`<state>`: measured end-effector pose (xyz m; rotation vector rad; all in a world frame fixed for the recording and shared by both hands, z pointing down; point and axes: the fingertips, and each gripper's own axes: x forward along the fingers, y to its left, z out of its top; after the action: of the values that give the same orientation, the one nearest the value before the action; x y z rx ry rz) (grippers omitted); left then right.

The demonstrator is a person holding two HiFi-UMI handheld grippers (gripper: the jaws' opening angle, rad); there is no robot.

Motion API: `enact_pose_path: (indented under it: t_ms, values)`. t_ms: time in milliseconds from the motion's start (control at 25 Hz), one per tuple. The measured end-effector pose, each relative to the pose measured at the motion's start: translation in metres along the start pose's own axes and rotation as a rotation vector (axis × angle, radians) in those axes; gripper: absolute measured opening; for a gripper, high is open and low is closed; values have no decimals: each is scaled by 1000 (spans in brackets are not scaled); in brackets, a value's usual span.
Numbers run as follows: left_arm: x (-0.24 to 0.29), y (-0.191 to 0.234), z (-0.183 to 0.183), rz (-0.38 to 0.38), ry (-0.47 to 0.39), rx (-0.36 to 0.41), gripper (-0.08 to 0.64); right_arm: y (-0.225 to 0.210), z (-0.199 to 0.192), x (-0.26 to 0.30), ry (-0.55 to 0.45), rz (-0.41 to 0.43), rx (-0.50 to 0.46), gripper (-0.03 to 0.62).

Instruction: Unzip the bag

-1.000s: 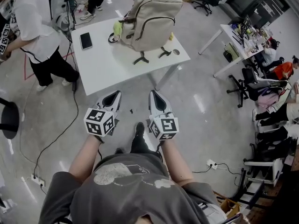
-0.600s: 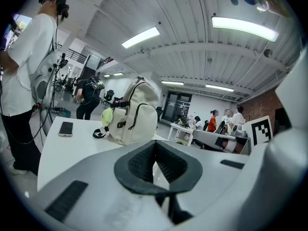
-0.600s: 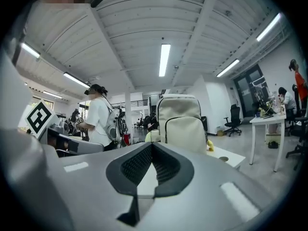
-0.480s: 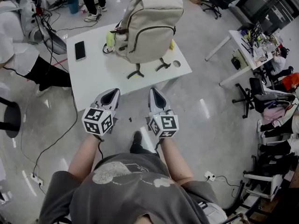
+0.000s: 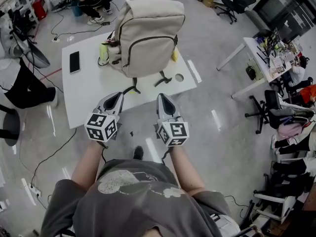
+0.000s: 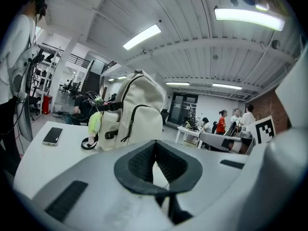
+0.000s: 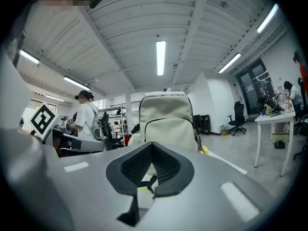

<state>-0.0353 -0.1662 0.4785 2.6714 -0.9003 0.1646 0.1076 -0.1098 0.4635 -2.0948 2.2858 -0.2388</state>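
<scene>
The person wore a dark grey short-sleeved T-shirt (image 5: 143, 201) with a pale print (image 5: 116, 184) on the chest, and a dark shoe (image 5: 138, 153). The left claw (image 5: 118, 97) and right claw (image 5: 162, 98) had smooth light grey shells that tapered to the tips. Each bore a white cube (image 5: 102, 126) with black square markers. The pads (image 6: 139, 163) were black and finely ribbed.

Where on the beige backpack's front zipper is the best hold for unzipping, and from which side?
The backpack stands upright, front pocket facing the person. A small dark tab hangs at the zipper arch's right end, likely the pull. Pinch that tab with the right gripper, coming level from the near right side.
</scene>
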Motion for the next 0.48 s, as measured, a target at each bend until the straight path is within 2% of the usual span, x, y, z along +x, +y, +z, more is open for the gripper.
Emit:
enact_pose_path:
  t_ms: [200,480]
  values:
    - [24,4,5,31,-6,7,6,-26,-3,15,11,15,13,0]
    - [41,19,7,49,14,9,6,-23,-13,37,38,56,23,0]
